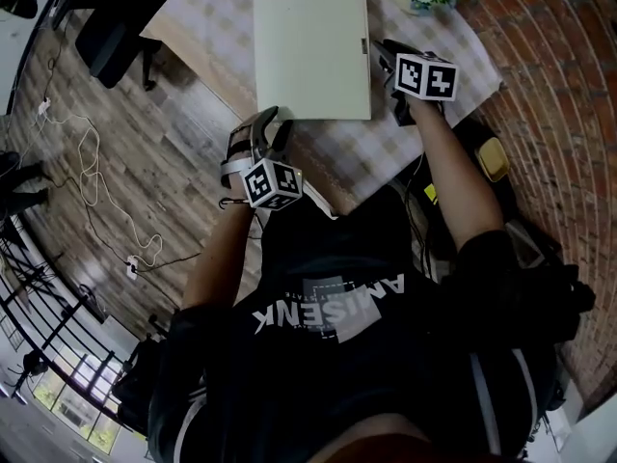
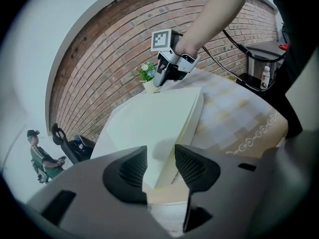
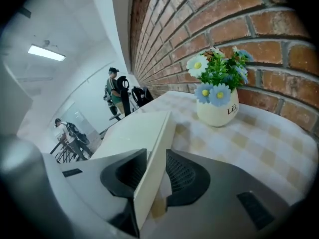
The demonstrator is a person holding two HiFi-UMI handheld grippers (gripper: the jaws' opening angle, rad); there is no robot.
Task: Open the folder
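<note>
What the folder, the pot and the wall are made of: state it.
Folder: pale matte card or plastic, it seems; flat stiff cover, thick edge.
Pot: likely glazed ceramic; smooth cream surface with print.
Wall: red brick, rough, with pale mortar joints.

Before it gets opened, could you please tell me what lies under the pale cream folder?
The pale cream rectangular folder lies flat on a beige checked tablecloth; the cloth directly beneath is covered by it.
</note>
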